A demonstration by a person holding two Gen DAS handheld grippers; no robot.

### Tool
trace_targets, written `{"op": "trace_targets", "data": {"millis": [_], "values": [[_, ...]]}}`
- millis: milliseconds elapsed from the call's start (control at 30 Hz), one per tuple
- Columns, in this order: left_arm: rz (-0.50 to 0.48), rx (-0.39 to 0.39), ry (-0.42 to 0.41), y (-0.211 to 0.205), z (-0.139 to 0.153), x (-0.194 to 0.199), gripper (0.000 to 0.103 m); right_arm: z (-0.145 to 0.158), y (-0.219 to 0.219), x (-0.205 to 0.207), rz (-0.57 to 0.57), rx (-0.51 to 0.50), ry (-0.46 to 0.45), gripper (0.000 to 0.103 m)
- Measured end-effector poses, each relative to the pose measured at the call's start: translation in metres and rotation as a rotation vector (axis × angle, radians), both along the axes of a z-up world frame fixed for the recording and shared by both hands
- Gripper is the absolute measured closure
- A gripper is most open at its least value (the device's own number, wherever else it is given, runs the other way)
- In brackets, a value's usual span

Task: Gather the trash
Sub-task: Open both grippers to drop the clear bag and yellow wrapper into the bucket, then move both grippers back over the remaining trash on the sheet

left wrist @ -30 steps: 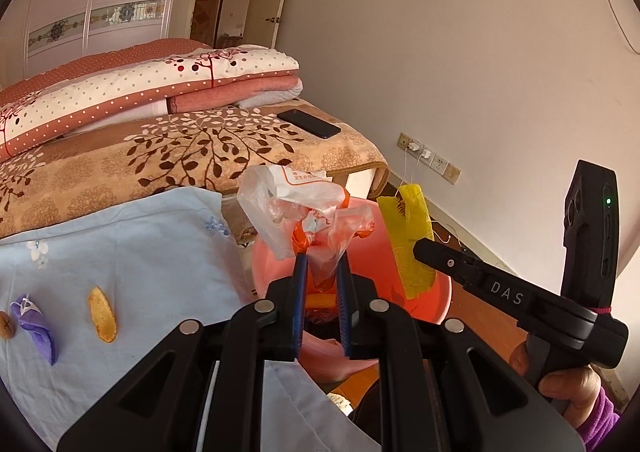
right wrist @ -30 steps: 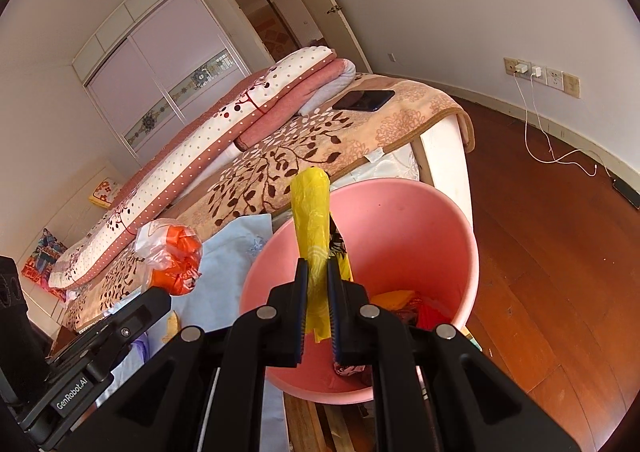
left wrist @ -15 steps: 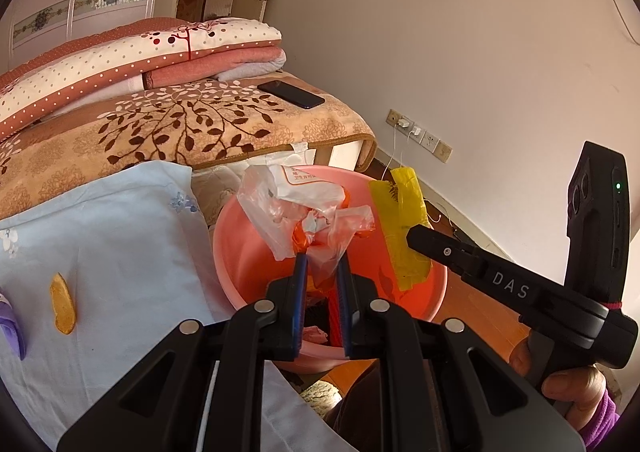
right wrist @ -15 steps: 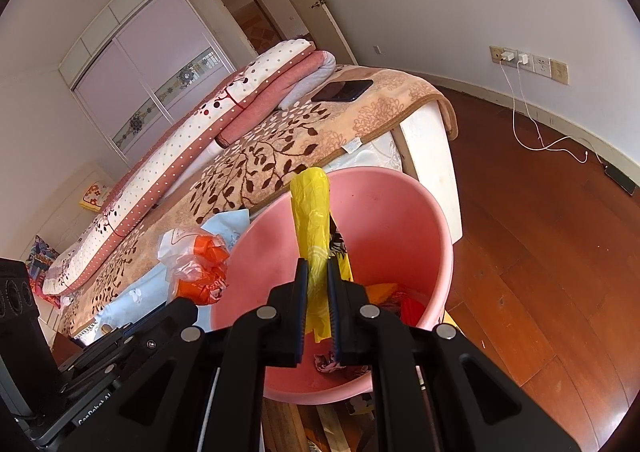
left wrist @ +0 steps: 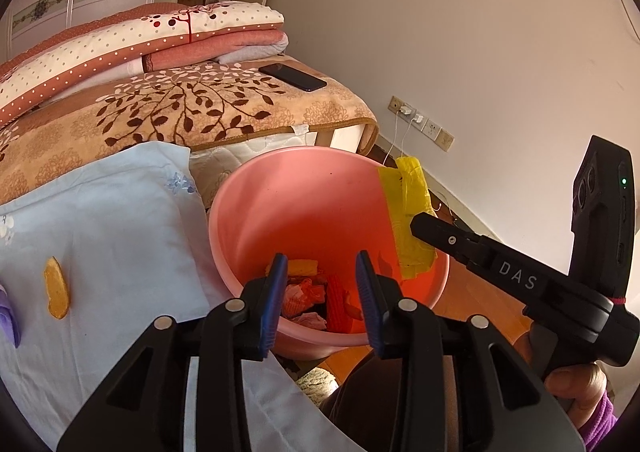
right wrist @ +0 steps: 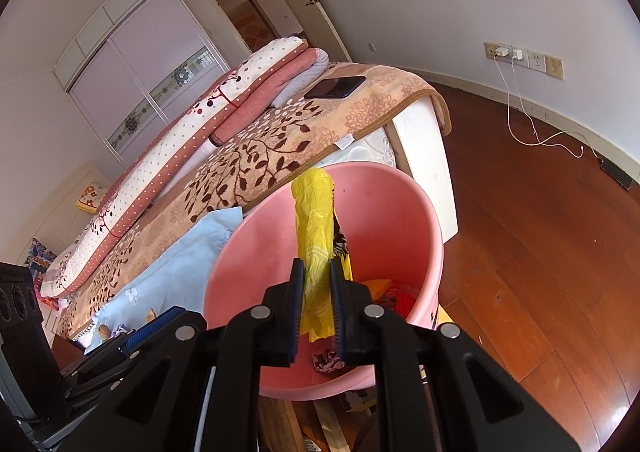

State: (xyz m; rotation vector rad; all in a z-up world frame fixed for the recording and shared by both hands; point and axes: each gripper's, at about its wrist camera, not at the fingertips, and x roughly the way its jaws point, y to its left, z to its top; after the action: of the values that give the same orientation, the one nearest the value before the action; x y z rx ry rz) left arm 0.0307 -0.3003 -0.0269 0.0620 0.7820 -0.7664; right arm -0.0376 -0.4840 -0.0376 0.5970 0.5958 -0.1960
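A pink bucket (left wrist: 304, 188) stands beside the bed and holds several pieces of trash (left wrist: 308, 296). My left gripper (left wrist: 322, 268) is open and empty, right above the bucket's near rim. My right gripper (right wrist: 316, 276) is shut on a yellow plastic wrapper (right wrist: 314, 220) and holds it upright over the bucket (right wrist: 384, 208). In the left wrist view the wrapper (left wrist: 408, 208) hangs over the bucket's right rim. An orange peel (left wrist: 56, 288) and a purple scrap (left wrist: 10, 320) lie on the light blue cloth (left wrist: 112, 220).
The bed with a brown leaf-pattern blanket (left wrist: 180, 108) carries folded quilts (left wrist: 132, 44) and a black phone (left wrist: 292, 77). Wall sockets with white charger cables (right wrist: 516, 56) sit above the wooden floor (right wrist: 540, 236). A wardrobe and a doorway are behind the bed.
My left gripper has opened and the clear-and-orange plastic bag it held has dropped into the bucket. Both grippers have moved closer over the bucket. The right one still grips the yellow wrapper.
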Motion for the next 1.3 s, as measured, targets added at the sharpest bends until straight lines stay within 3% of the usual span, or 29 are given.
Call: {"op": "trace_targets", "data": {"millis": [67,100,800,1300], "values": [[0.0,-0.001,-0.002,0.001,0.0,0.0,0.067,0.0,-0.001,-0.002,-0.011,0.004,0.001,0.067],[0.001,-0.002,-0.003,0.002,0.001,-0.001,0.067,0.0,-0.001,-0.003,-0.015,0.008,-0.003,0.067],[0.075,-0.052,-0.028,0.037,0.019,-0.007,0.067,0.013,0.035,-0.001,0.052,-0.041,0.004,0.065],[0.258,-0.008,-0.029,0.098,0.025,0.006,0.067,0.017,0.094,0.012,0.185,-0.082,0.004,0.064]]}}
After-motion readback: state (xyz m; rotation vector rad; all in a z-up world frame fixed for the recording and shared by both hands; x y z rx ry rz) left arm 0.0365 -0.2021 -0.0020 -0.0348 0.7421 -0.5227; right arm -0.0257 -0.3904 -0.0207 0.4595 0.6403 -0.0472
